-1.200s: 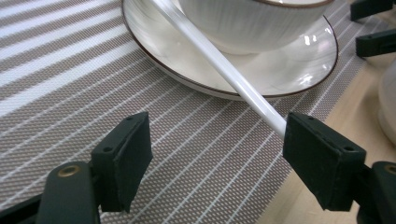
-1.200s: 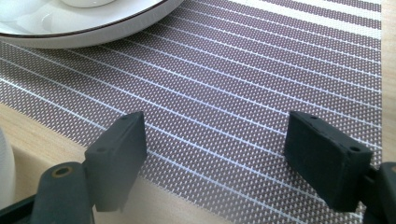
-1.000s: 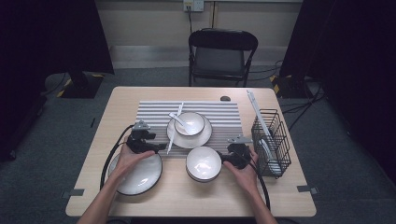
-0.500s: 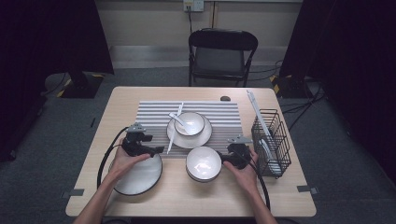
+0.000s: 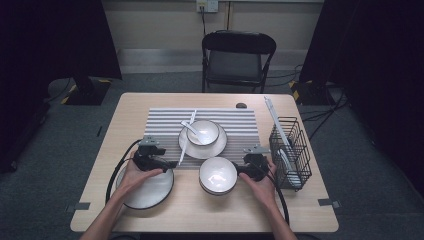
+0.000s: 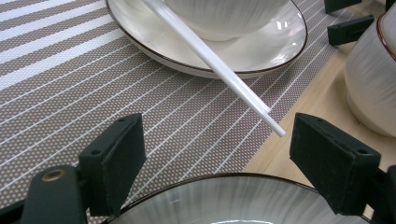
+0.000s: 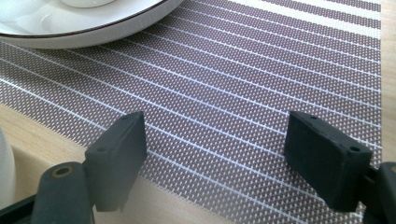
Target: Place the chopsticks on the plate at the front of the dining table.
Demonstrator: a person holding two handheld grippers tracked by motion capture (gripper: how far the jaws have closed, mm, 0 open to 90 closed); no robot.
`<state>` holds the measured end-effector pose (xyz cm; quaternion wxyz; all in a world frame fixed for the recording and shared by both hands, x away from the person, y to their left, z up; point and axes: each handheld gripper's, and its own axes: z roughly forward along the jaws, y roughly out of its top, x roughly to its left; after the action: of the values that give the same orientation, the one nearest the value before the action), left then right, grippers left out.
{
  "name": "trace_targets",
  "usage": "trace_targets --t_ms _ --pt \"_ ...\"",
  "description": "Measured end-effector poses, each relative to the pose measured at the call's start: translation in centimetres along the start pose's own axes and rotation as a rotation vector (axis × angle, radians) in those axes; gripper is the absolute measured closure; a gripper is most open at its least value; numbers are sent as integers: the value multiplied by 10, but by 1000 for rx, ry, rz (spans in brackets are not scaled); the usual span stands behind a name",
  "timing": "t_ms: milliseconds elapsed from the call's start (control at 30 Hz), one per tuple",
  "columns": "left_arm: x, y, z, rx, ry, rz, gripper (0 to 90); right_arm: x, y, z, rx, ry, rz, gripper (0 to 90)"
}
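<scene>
On the wooden table (image 5: 100, 150) the grey plate (image 5: 148, 190) lies directly beneath the left gripper (image 5: 162, 163), jaws spread wide and just opened further, gripping nothing, while the right gripper (image 5: 239, 169), likewise spread and empty, sits beside the white bowl (image 5: 218, 175).

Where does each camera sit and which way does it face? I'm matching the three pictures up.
High view: above the person's table edge, looking forward and down; forearms, left gripper and right gripper show.
Left gripper view: behind its open jaws, facing the chopstick and stacked plate.
Right gripper view: behind its open jaws, facing the striped mat.
All three share that mat and plate.
</scene>
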<state>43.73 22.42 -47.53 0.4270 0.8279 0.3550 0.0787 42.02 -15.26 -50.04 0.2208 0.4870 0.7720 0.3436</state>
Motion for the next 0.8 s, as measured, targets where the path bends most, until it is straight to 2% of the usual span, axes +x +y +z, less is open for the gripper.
trace_targets --t_ms 133,233,467,567,667,700,800 --pt "-1 1 3 13 9 18 175 0 0 0 0 0 0 202" --pt "-1 1 5 13 13 10 175 0 0 0 0 0 0 202" --pt "-3 3 5 14 2 26 181 0 0 0 0 0 0 202" --pt "0 3 7 13 10 6 182 0 0 0 0 0 0 202" --pt "0 7 9 -3 1 -5 179 0 0 0 0 0 0 203" --pt "-1 8 9 5 5 13 183 0 0 0 0 0 0 203" --pt "-2 7 7 7 0 11 184 0 0 0 0 -1 2 203"
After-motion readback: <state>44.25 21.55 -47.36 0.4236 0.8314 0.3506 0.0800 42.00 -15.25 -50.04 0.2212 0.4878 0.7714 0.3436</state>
